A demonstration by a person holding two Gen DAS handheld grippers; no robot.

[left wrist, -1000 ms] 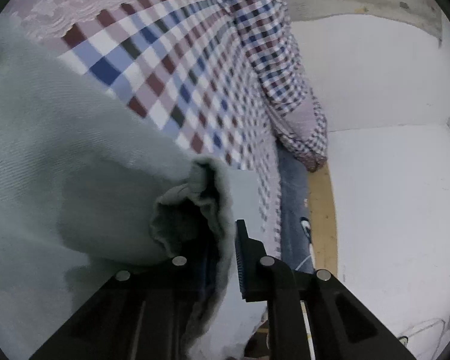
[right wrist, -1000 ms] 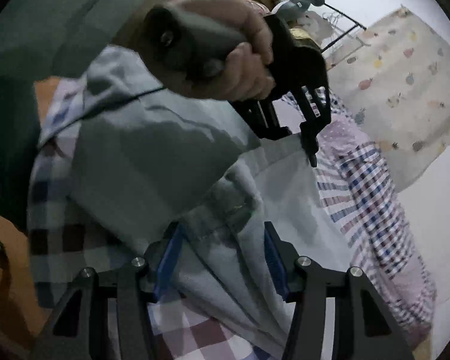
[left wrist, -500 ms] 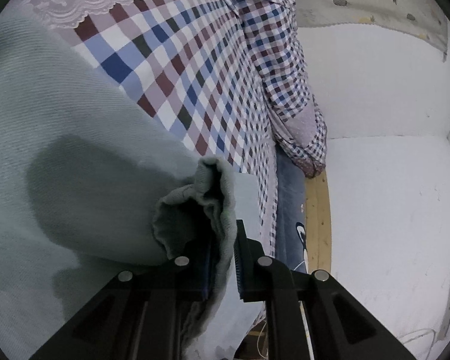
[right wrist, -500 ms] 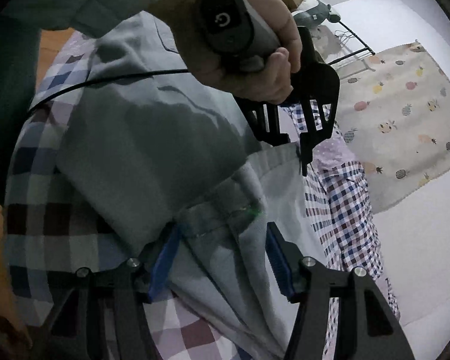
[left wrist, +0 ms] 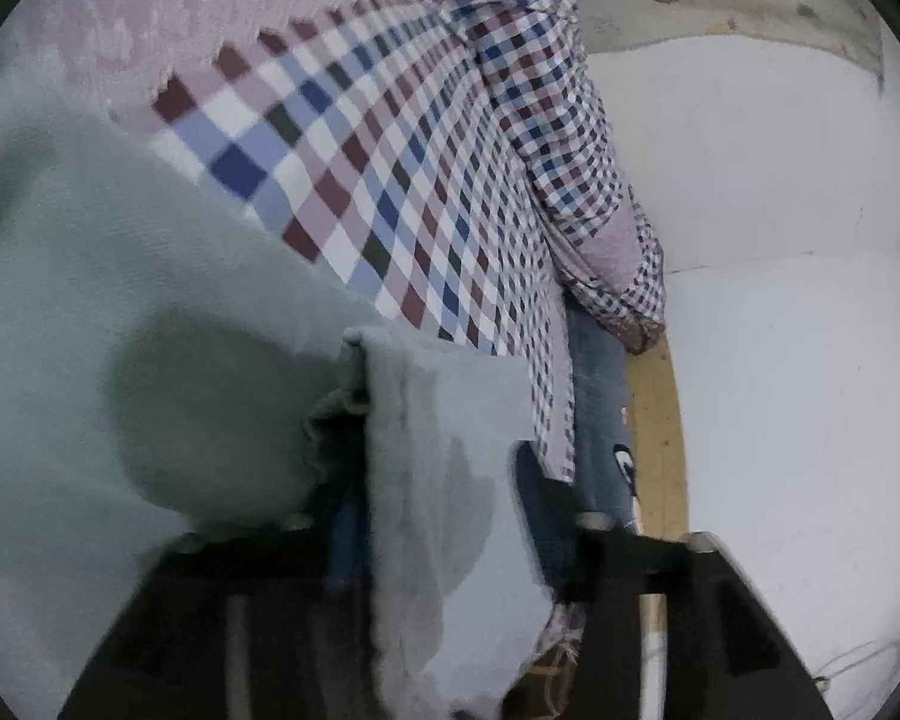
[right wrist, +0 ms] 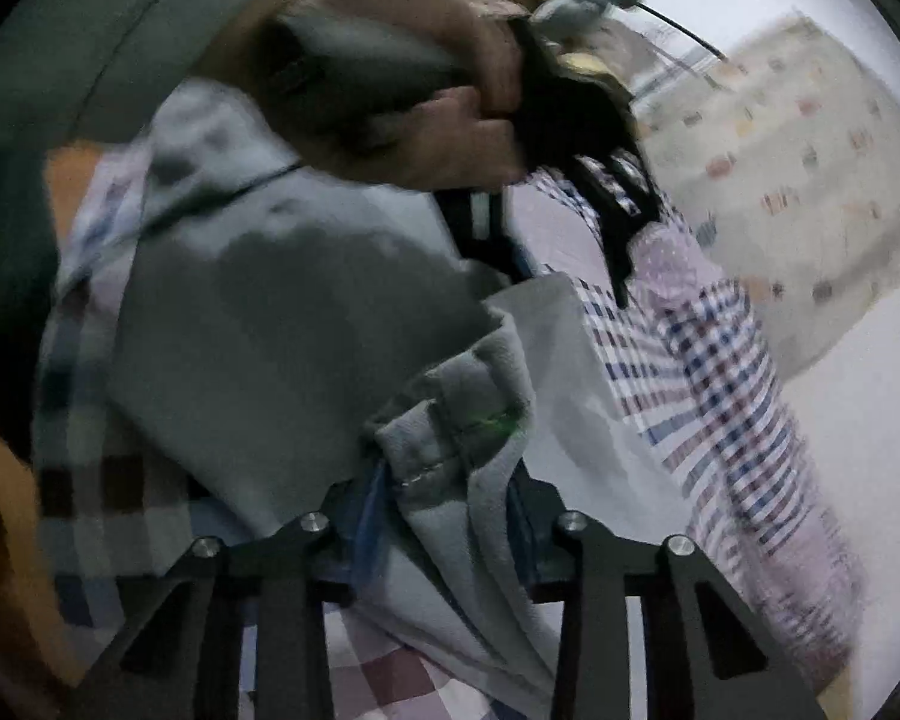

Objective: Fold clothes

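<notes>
Left wrist view shows a pale grey-green garment (left wrist: pixel 150 312) spread over a checked bedsheet (left wrist: pixel 354 180), with one bunched edge of it standing between the fingers of the left gripper (left wrist: pixel 438 516). The folding looks to be in its early or middle part: the cloth is gathered and doubled at this hem but still rumpled, and squaring and flattening it seem left to do. The left jaws are opening, standing fairly wide; the hem hangs against the left finger, the right finger clear of it, so the hold looks released. In the right wrist view the right gripper (right wrist: pixel 444 504) is closing on a seamed fold of the same garment; the fabric fills the gap, though blur hides whether the pads press yet.
</notes>
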